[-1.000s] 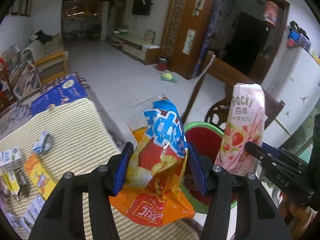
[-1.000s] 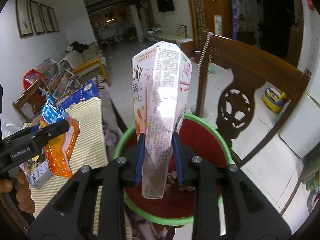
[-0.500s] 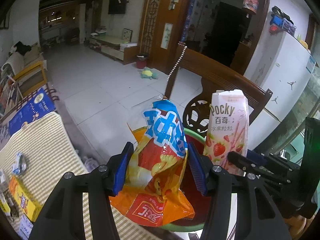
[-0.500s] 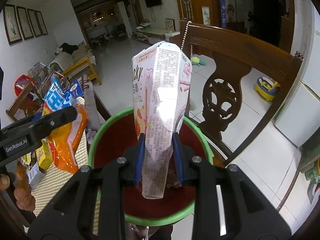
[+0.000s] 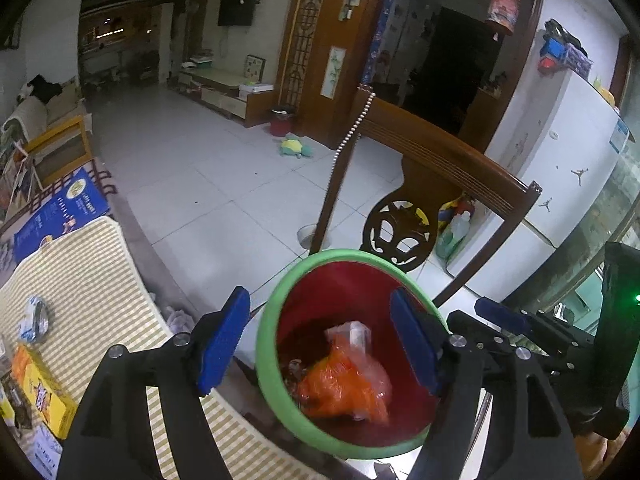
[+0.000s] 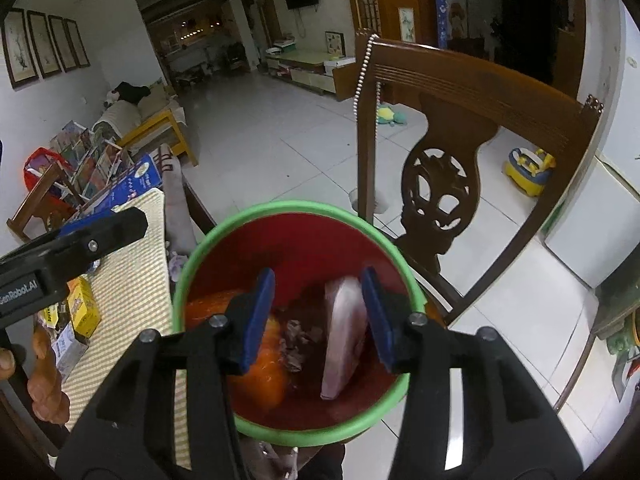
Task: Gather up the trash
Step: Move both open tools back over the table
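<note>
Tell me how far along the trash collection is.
Done: the orange snack bag and pink Pocky box lie in the red bin. In hand: nothing; the left hand-held gripper and right hand-held gripper have just opened. Left: yellow box and small wrappers on the striped mat.

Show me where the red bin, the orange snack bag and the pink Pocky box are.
red bin (image 6: pixel 288 206): right wrist view, green rim.
orange snack bag (image 5: pixel 340 384): left wrist view, crumpled middle.
pink Pocky box (image 6: pixel 344 332): right wrist view, side face.

Both grippers tilt downward over the red bin (image 5: pixel 276 320). The left gripper (image 5: pixel 320 344) has just spread its jaws wide, with nothing between its blue fingers (image 5: pixel 222 340). Just beside it, the right gripper (image 6: pixel 320 316) has also been opening, its fingers (image 6: pixel 258 316) apart and gripping nothing.
</note>
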`<action>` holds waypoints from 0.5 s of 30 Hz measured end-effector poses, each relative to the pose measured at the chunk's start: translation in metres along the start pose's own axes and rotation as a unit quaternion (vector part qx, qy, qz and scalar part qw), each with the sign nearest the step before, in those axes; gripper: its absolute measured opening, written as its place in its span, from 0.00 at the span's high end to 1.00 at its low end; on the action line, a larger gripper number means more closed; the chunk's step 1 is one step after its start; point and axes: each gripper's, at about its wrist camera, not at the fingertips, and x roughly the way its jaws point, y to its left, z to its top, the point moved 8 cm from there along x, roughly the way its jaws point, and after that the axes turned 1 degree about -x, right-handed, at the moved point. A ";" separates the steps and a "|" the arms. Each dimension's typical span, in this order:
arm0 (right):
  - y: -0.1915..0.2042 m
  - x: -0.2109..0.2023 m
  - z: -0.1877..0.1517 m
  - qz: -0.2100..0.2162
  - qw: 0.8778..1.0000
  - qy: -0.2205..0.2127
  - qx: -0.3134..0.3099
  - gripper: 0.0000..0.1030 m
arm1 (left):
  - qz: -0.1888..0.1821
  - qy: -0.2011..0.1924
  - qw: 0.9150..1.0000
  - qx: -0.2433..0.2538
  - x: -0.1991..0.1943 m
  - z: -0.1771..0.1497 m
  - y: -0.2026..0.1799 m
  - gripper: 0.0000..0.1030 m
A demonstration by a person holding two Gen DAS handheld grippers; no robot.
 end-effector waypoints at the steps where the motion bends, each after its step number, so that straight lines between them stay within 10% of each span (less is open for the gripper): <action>1: 0.002 0.000 0.000 0.001 1.000 0.000 -0.002 0.57 | 0.002 -0.002 1.000 -0.003 -0.003 0.000 0.004 0.33; 15: 0.098 0.005 -0.004 0.054 0.997 0.004 -0.051 0.57 | 0.069 -0.014 0.995 -0.066 -0.065 -0.037 0.112 0.33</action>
